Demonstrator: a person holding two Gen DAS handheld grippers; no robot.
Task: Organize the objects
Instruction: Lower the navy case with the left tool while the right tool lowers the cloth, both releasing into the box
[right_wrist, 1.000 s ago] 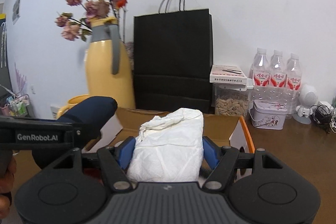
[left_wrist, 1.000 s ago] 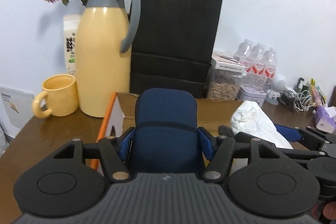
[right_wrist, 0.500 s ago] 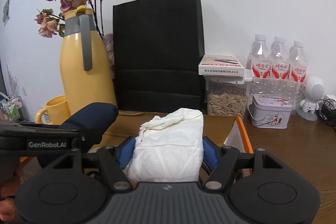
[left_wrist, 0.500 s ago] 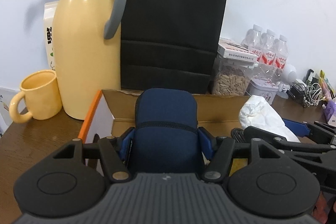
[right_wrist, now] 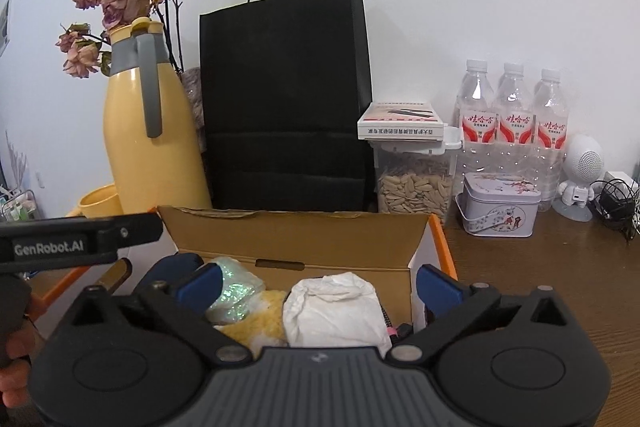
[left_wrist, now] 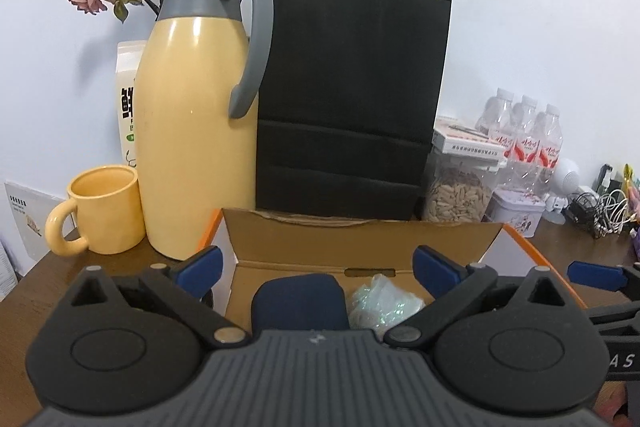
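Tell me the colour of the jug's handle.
Grey handle on a yellow jug; clearest in the left wrist view.

The cardboard box (right_wrist: 296, 235) is plain brown inside, white outside, with orange edges. In it lie a navy blue pouch (left_wrist: 298, 303), a white crumpled bundle (right_wrist: 336, 311), a glittery pale green packet (right_wrist: 232, 287) and something fluffy yellow (right_wrist: 260, 323). The flask (left_wrist: 192, 155) is pale yellow with a grey collar and handle; the mug (left_wrist: 100, 215) matches its yellow. The paper bag (left_wrist: 352, 99) is black. The bottles (right_wrist: 512, 123) carry red-and-white labels. The counter (right_wrist: 540, 267) is dark brown wood.
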